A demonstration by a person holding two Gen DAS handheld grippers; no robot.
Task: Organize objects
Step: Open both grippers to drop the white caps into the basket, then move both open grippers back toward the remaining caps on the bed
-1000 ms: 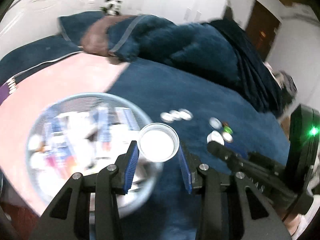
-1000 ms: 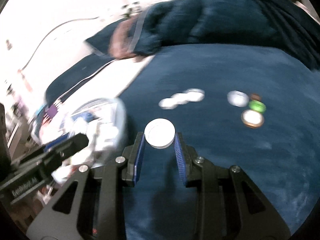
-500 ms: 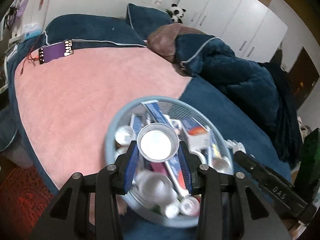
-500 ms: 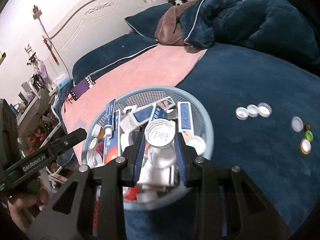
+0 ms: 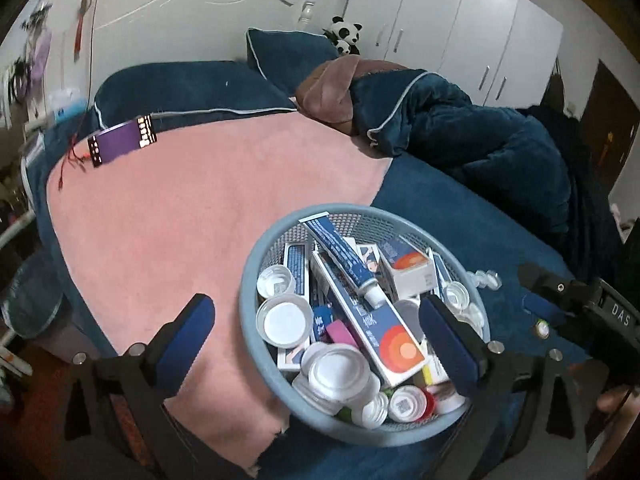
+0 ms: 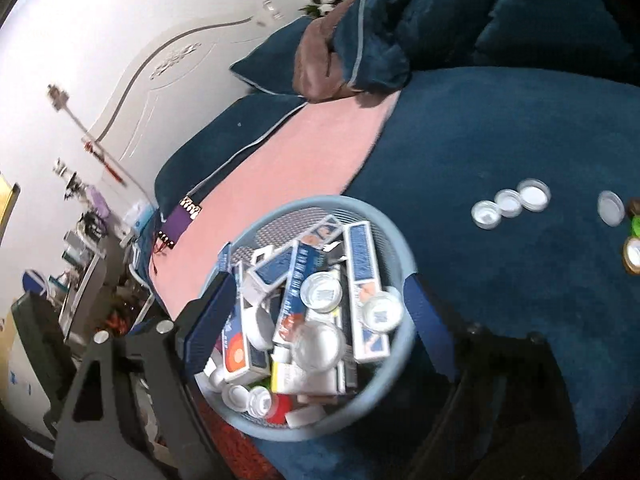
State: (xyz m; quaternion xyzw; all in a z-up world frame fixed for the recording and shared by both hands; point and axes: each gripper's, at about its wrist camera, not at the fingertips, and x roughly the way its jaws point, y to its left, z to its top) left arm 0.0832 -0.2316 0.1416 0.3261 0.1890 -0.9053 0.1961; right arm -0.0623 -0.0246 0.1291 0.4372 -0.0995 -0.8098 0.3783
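A bed (image 5: 224, 248) with a pink sheet and a dark blue blanket fills both views, white wardrobes behind it in the upper right of the left view. The left gripper (image 5: 320, 336) has just been opening; its jaws stand wide apart over the basket (image 5: 256, 344) at lower centre, nothing between the pads. The right gripper (image 6: 320, 316) has also just been opening, its jaws apart astride the same basket (image 6: 384, 396), likewise empty. White caps lie loose among the boxes and tubes in the heap, so the drop looks done on both sides. The job now is to go for more: loose caps (image 6: 508, 202) lie on the blanket at the right edge of the right view, well apart from the basket. Each gripper should lift straight up first, so a finger does not snag the mesh rim, then come down square over one cap, since the row sits touching.
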